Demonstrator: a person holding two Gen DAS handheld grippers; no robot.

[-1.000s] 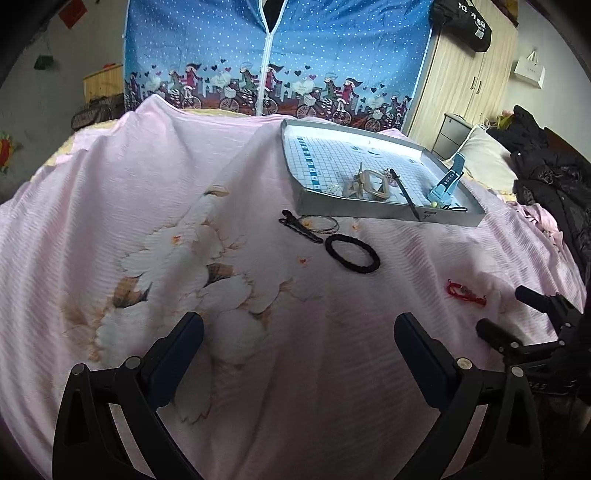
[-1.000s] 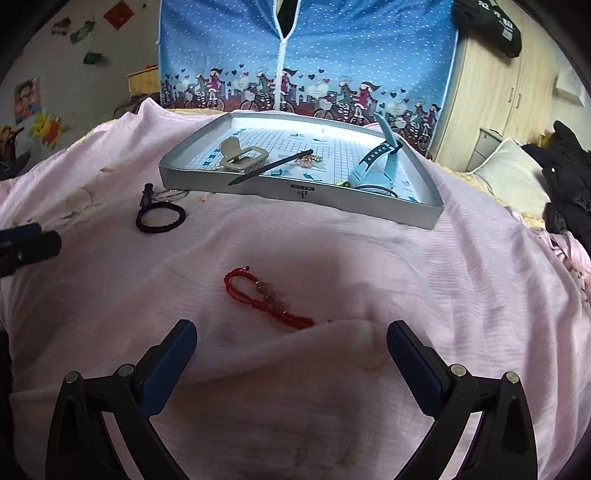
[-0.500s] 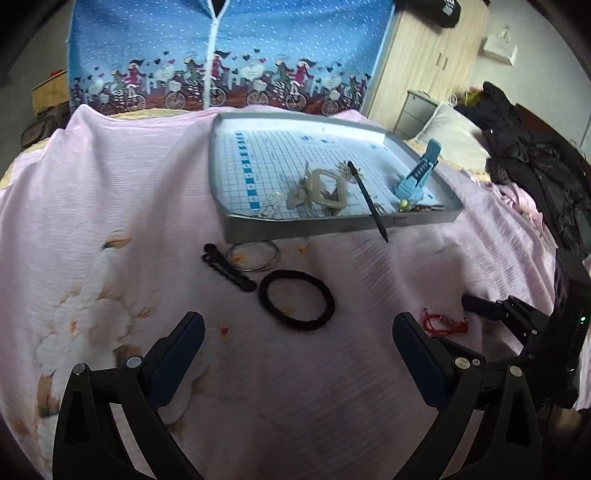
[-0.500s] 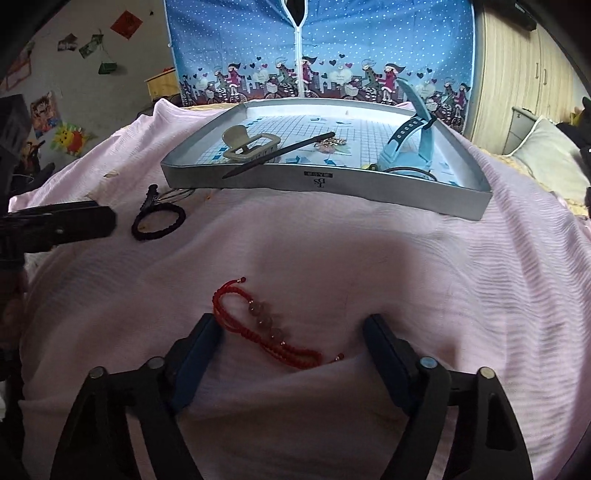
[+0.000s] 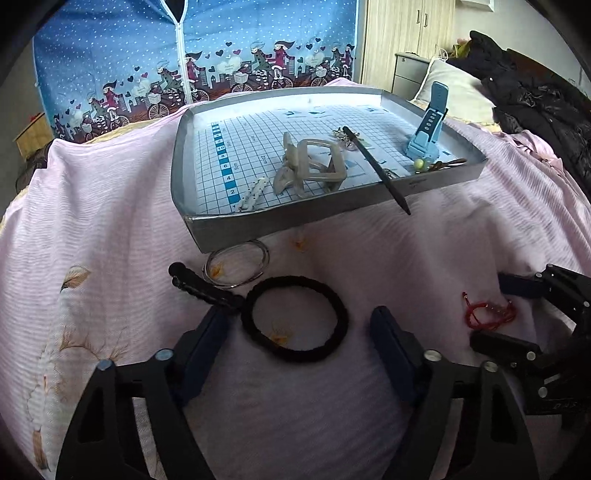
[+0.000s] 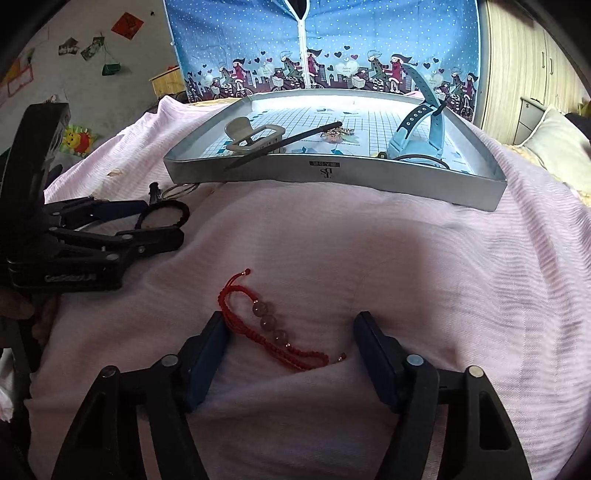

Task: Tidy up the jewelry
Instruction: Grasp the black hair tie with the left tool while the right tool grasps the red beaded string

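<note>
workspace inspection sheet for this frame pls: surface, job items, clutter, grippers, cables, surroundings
Surface: pink bedspread, wrinkled, floral print at the left.
Job's things: grey tray holds a beige claw clip, blue watch, black stick overhanging its front rim, white beaded clip and small trinkets. On the bedspread: black hair tie, black hair clip, wire rings, red bead bracelet.
Clutter: nothing seen.
Grippers: left gripper open, straddling the hair tie; right gripper open, straddling the bracelet.
Cables: nothing seen.
Surroundings: blue printed curtain, wooden wardrobe, dark clothes, pillow.
</note>
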